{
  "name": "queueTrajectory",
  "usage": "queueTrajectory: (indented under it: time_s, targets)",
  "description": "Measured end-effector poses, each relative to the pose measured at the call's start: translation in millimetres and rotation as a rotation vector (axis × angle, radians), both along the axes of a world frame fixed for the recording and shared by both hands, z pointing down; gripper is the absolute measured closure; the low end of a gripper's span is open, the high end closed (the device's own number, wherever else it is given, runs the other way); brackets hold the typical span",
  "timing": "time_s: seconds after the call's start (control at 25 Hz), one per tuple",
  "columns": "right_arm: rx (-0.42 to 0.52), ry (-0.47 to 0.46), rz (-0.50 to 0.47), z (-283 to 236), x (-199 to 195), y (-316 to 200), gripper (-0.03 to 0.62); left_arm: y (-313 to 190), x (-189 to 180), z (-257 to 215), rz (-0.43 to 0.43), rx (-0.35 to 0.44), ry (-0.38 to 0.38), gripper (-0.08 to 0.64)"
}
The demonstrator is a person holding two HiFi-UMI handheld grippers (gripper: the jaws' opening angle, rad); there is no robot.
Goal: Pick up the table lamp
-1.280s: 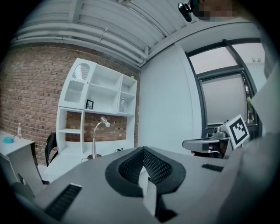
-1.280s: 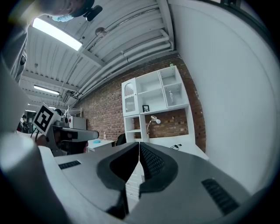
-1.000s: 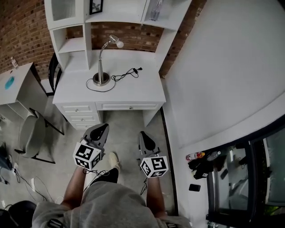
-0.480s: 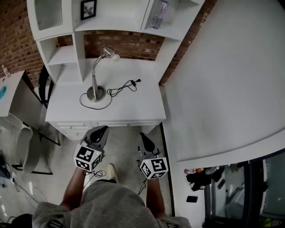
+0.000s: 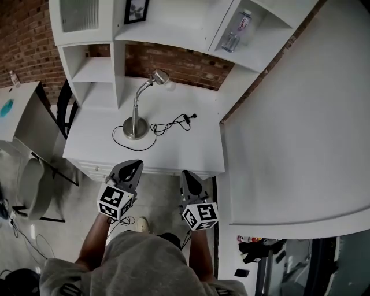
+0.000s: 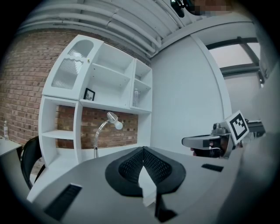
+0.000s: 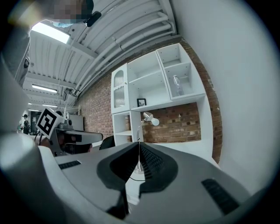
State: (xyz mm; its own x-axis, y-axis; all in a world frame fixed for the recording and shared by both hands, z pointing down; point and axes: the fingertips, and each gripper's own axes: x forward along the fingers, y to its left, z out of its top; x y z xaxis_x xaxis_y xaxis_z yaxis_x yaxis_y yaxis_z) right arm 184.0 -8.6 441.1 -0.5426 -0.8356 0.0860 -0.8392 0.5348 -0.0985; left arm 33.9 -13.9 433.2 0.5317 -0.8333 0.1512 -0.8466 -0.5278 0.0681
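- My left tongs point(image 5: 133, 166) are pinched shut with nothing between them, hovering at the near edge of the desk point(image 5: 191, 153).
- My right tongs point(image 5: 185, 175) are shut and empty too, just right of the left pair.
- The lamp point(image 5: 138, 107) stands upright on the left part of the desk, beyond both tongs and untouched. Its head bends right, in front of the brick wall point(image 5: 185, 60).
- Its black cord point(image 5: 171, 123) loops around the round base and trails right across the desktop.
- A bottle point(image 5: 236, 32) stands on an upper right shelf, and a picture frame point(image 5: 137, 8) sits on the shelf above the lamp.
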Motion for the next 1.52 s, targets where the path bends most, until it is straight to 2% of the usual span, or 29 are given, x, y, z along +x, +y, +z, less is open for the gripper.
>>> queueTrajectory:
  time_s: [0.36, 0.72, 0.92, 1.52]
  targets:
    - [0.018, 0.019, -0.124, -2, -41, -38, 0.571, -17, -47, -2, -0.141, 0.008, 0.011, 0.557]
    - [0.041, 0.029, -0.247, -3, -71, -105, 0.571, -61, -83, 1, -0.286, 0.016, 0.019, 0.557]
    - [0.033, 0.012, -0.299, -4, -90, -154, 0.571, -100, -94, -8, -0.329, 0.038, 0.025, 0.557]
    - [-0.031, 0.002, -0.45, 30, -147, -242, 0.57, -180, -125, 22, -0.436, -0.04, 0.031, 0.557]
